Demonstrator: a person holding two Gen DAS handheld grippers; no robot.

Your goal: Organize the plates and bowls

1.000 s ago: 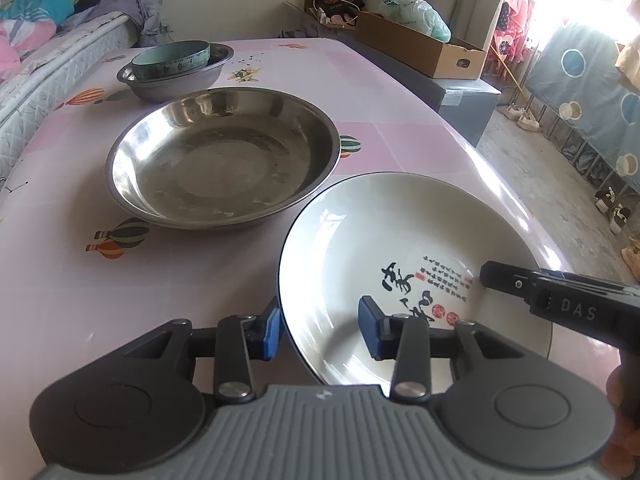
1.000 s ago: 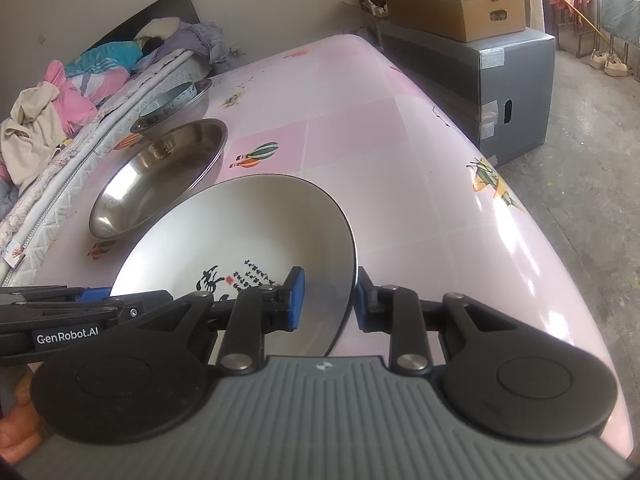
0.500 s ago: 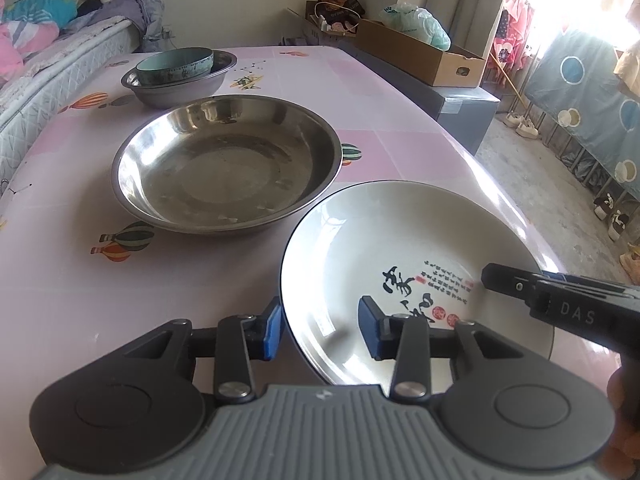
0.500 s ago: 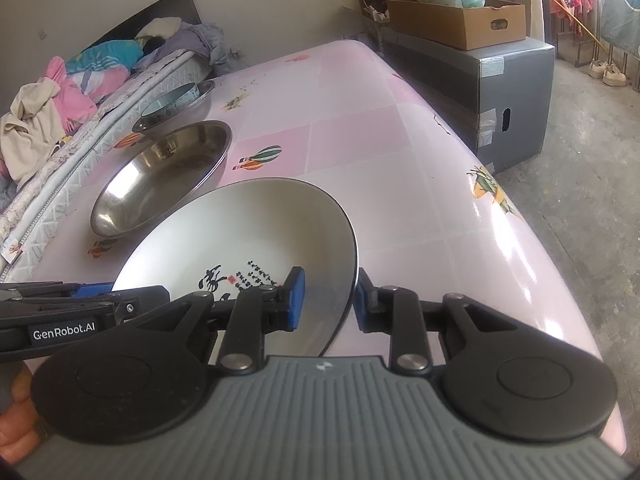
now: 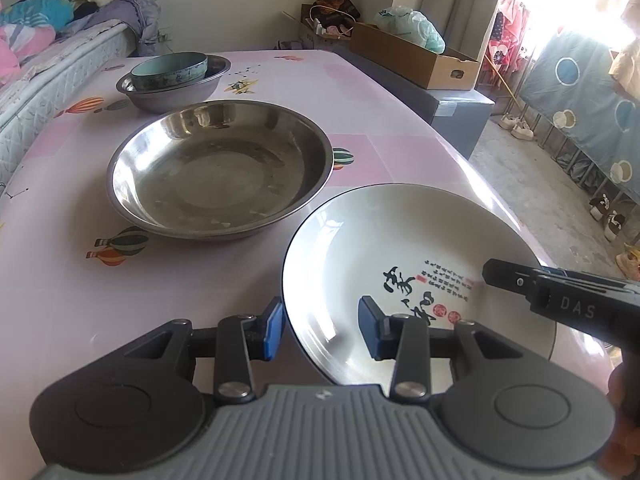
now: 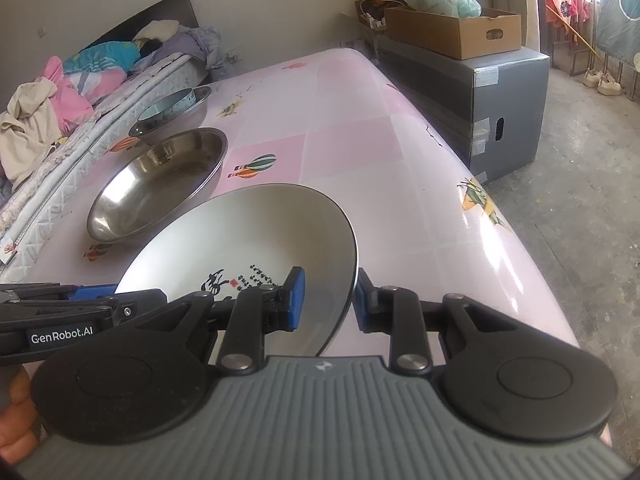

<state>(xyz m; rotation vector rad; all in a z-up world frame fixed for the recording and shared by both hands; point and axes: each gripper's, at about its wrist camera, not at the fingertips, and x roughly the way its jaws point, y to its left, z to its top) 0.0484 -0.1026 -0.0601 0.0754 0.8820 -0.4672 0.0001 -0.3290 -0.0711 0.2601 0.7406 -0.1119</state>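
Observation:
A white plate [image 5: 400, 240] with black calligraphy is gripped at two places on its rim and sits slightly tilted just above the pink table [image 5: 60, 280]. My left gripper [image 5: 321, 332] is shut on its near left rim, one blue pad outside and one inside. My right gripper [image 6: 329, 300] is shut on the right rim of the plate [image 6: 248, 232]. Behind it stands a wide steel basin [image 5: 220, 176]. Farther back, a teal bowl [image 5: 170, 70] sits inside a smaller steel bowl [image 5: 176, 96].
A bed [image 6: 48, 120] with piled clothes runs along the table's left side. The table's rounded right edge [image 6: 500, 216] drops to the floor. Beyond it, a cardboard box [image 6: 452, 32] rests on a grey box [image 6: 508, 108].
Both grippers keep the same hold on the plate. The view has only drifted slightly, so the steel bowls sit a touch lower in the left wrist view.

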